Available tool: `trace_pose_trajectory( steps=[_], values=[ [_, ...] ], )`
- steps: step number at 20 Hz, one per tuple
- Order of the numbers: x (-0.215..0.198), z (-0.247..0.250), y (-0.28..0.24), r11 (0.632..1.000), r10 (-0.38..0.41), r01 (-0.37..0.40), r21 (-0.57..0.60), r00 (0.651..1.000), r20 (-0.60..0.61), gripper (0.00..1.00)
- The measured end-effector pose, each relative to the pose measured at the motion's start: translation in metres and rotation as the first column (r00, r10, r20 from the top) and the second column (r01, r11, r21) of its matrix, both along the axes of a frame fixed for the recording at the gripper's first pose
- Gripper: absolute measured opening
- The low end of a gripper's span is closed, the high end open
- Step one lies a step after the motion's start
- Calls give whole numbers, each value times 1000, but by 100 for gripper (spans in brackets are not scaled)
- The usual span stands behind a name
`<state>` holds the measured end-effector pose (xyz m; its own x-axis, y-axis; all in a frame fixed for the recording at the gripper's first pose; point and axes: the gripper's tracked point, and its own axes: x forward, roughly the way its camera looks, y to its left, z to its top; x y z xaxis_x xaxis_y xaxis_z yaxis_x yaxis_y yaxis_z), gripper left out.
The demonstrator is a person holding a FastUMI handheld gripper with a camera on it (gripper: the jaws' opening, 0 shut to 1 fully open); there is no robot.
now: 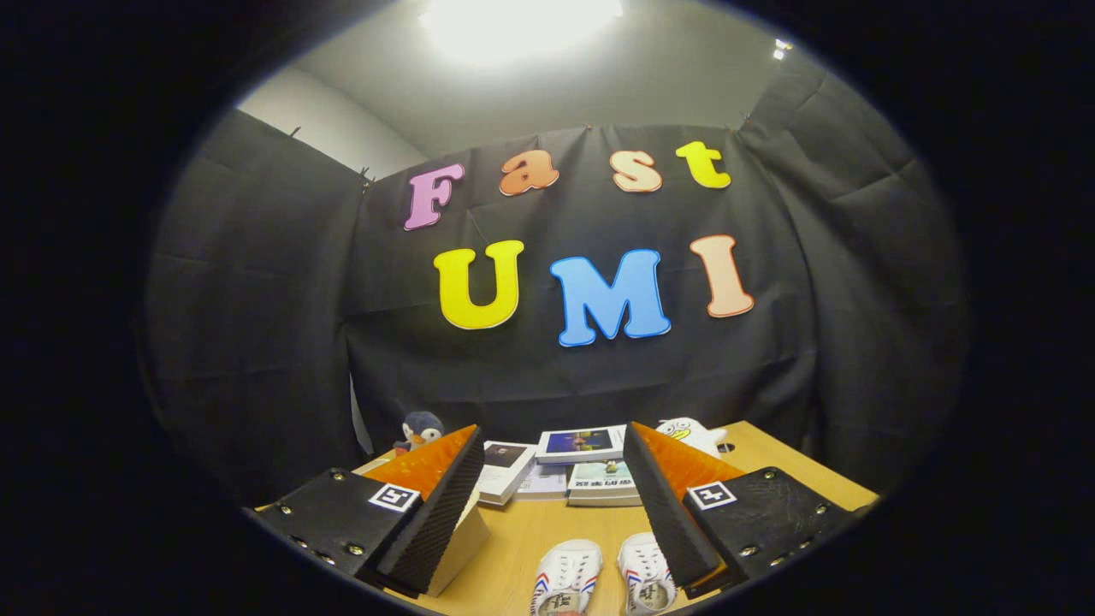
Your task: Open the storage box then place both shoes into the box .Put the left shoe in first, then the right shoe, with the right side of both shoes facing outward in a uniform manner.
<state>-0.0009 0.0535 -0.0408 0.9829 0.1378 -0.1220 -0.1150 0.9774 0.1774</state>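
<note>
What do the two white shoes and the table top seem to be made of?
The shoes, lying on the table between the open gripper's fingers, look like matte white canvas or similar fabric with laces and red and blue side stripes; the weave is too small to confirm. The table seems wood or wood-look laminate, with an even tan, smooth surface.

Two white shoes [599, 577] at six o'clock carry red and blue side stripes. The counter [530, 535] is light wood. Beyond, the books [565, 470] have mostly white covers, one with a dark blue picture. The penguin toy [419, 429] is dark blue-grey; the other plush toy [689, 432] white.
</note>
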Motion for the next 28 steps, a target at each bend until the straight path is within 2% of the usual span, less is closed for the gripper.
trace_pose_trajectory(
  steps=[6, 12, 16, 22, 28],
  values=[
    [-1, -29, 34, 979, 103, -76, 189, 985, -138, 99],
    [-7, -64, 63, 930, 206, -101, 354, 940, -273, 99],
    [-17, -85, 89, 848, 315, -100, 521, 885, -343, 99],
    [-25, -122, 115, 736, 406, -13, 677, 809, -426, 97],
    [-30, -142, 145, 604, 498, 78, 793, 740, -452, 96]
  ],
)
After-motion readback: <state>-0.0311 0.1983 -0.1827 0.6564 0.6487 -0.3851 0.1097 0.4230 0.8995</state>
